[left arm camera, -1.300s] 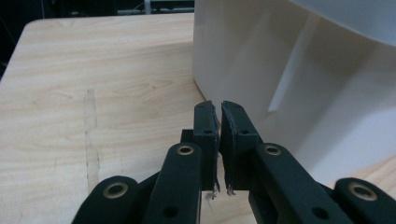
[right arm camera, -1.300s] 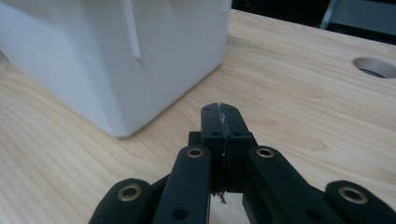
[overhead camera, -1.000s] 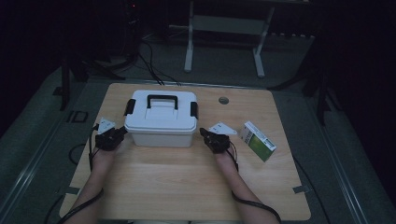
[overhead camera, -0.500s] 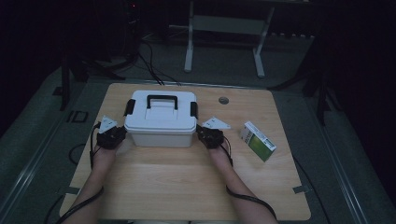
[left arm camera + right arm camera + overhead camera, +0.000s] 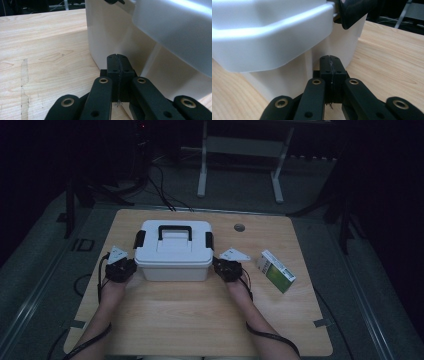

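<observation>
A white plastic box with a black handle and black side latches stands on the wooden table. My left gripper is shut and empty, with its tip against the box's lower left corner. In the left gripper view the closed jaws point at the box wall under the lid rim. My right gripper is shut and empty at the box's lower right corner. In the right gripper view its jaws meet the box below the lid, near a black latch.
A green and white carton lies on the table to the right of my right hand. A round cable hole sits behind the box. Cables trail from both grippers over the near edge. Dark floor, stands and cords surround the table.
My right gripper has moved left, closing in on the box's right corner. My left gripper has edged right toward the left corner. The box and carton have stayed put.
</observation>
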{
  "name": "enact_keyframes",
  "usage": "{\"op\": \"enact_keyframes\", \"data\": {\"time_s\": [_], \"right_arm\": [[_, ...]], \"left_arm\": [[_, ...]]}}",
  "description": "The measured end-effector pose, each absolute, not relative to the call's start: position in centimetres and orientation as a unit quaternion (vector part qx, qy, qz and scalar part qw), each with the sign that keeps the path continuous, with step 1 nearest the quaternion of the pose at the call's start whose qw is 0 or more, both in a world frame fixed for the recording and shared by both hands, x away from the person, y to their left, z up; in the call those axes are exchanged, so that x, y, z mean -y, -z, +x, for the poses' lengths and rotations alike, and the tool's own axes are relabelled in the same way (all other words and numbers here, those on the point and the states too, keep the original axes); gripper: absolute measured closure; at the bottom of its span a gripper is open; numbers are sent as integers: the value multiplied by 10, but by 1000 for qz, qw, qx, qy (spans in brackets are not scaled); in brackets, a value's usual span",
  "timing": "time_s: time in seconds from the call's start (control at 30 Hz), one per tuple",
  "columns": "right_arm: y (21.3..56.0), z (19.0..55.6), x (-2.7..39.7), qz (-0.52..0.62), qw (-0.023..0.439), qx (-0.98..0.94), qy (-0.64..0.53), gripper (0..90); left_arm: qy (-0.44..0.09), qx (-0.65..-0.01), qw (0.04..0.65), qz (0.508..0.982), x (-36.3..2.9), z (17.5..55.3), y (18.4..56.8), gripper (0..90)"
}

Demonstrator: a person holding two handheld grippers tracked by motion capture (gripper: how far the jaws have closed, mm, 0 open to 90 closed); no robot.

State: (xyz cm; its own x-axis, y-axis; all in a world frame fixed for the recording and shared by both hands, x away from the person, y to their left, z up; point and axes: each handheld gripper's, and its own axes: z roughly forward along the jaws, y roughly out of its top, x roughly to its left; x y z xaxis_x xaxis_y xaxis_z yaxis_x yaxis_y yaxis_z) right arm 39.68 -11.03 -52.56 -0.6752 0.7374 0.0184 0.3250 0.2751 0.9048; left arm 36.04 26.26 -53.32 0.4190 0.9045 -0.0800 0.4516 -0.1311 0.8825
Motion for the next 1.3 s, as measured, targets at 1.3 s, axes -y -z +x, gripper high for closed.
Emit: {"op": "enact_keyframes", "data": {"time_s": [1.3], "right_arm": [[519, 338, 158, 327, 198, -791, -477, 900]], "left_arm": [[-203, -458, 477, 722, -229, 304, 533, 897]]}}
